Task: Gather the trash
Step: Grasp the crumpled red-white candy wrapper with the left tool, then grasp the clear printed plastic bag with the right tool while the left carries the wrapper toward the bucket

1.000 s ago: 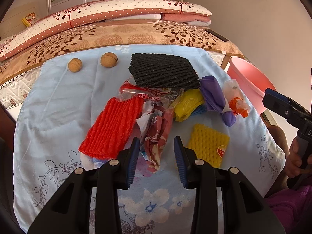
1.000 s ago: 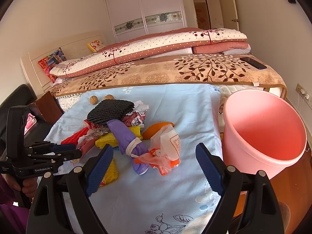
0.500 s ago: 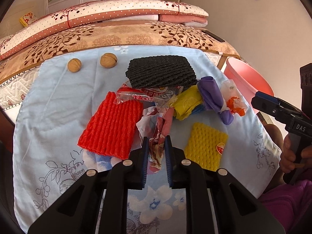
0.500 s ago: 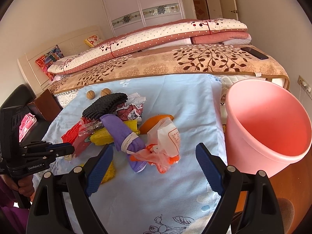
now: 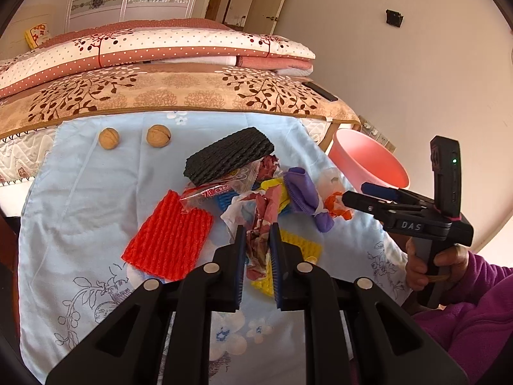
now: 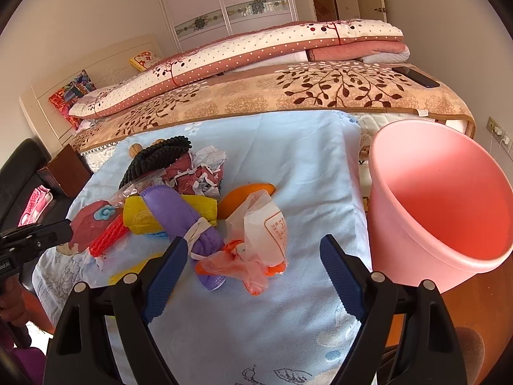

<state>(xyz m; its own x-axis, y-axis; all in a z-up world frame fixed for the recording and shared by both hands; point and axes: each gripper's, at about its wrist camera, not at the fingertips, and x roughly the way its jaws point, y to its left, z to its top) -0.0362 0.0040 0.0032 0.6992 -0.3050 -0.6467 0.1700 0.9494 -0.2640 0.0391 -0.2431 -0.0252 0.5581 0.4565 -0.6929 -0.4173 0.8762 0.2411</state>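
A pile of trash lies on the light blue cloth (image 5: pixel 80 199). My left gripper (image 5: pixel 258 240) is shut on a crumpled red and white wrapper (image 5: pixel 261 221) and holds it a little above the cloth; the wrapper also shows in the right wrist view (image 6: pixel 88 224). My right gripper (image 6: pixel 253 256) is open and empty, just in front of a clear and orange plastic bag (image 6: pixel 256 247) and a purple cloth (image 6: pixel 182 215). The pink bin (image 6: pixel 439 205) stands to the right of the cloth.
A red foam net (image 5: pixel 170 234), a yellow foam net (image 5: pixel 298 243), a black foam net (image 5: pixel 227 157) and two walnuts (image 5: pixel 109 138) lie on the cloth. An orange peel (image 6: pixel 247 192) lies by the bag. A bed with folded quilts (image 6: pixel 256 51) is behind.
My left gripper closed on the red and white wrapper and lifted it off the cloth. My right gripper moved closer to the plastic bag and stayed open.
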